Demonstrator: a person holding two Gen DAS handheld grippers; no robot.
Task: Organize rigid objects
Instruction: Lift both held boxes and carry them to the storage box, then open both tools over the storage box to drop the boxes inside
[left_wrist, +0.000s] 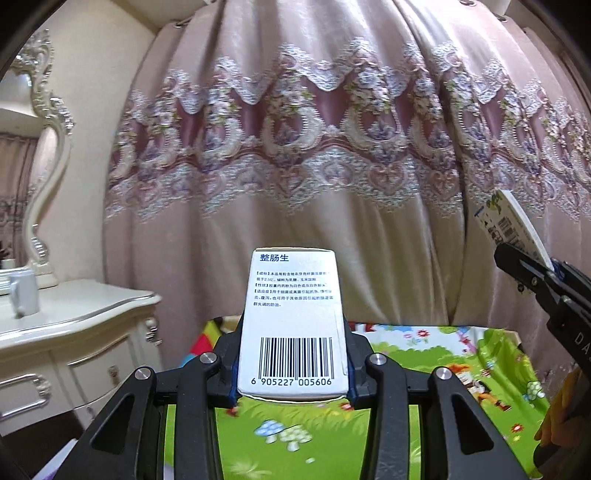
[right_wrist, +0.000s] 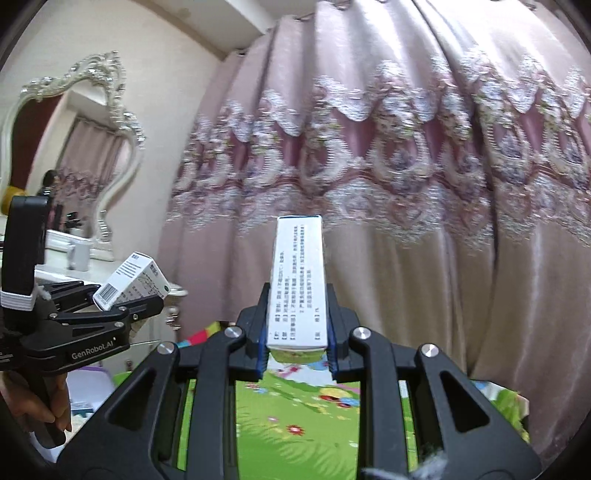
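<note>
Left gripper (left_wrist: 291, 363), right gripper (right_wrist: 297, 338): both clamped, level

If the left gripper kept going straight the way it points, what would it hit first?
Probably the pink curtain. The left gripper, shut on a white medicine box, points level above the cartoon play mat, and nothing else shows ahead of the box. How far off the curtain hangs is unclear.

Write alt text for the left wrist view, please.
The left tool grips a white barcoded medicine box, held up before a pink embroidered curtain. At right, the right tool holds another box; a white dresser with a mug stands left.
</note>
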